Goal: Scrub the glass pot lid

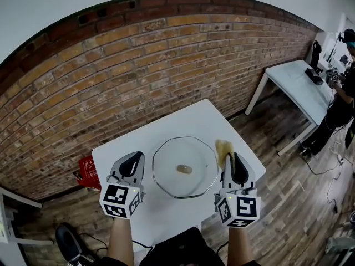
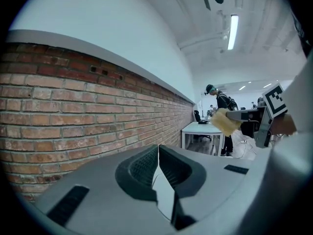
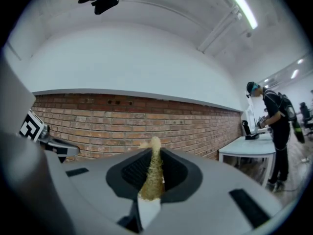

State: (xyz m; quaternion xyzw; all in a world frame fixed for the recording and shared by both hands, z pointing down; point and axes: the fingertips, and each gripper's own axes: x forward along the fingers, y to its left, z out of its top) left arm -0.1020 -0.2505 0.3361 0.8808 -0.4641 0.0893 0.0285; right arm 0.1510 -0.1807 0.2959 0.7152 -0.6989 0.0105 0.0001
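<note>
Plainly, pot lid (image 1: 173,160) lies flat, knob (image 1: 184,169) up.

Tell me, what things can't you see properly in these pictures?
- Glass lid: seen in the head view only, and too small to show any dirt. Both gripper views aim at the brick wall, above it.
- Sponge: the right gripper view shows only a squashed edge; the right gripper covers the rest.
- Red thing: in the head view, the table hides part of it, and its print is too small.
</note>
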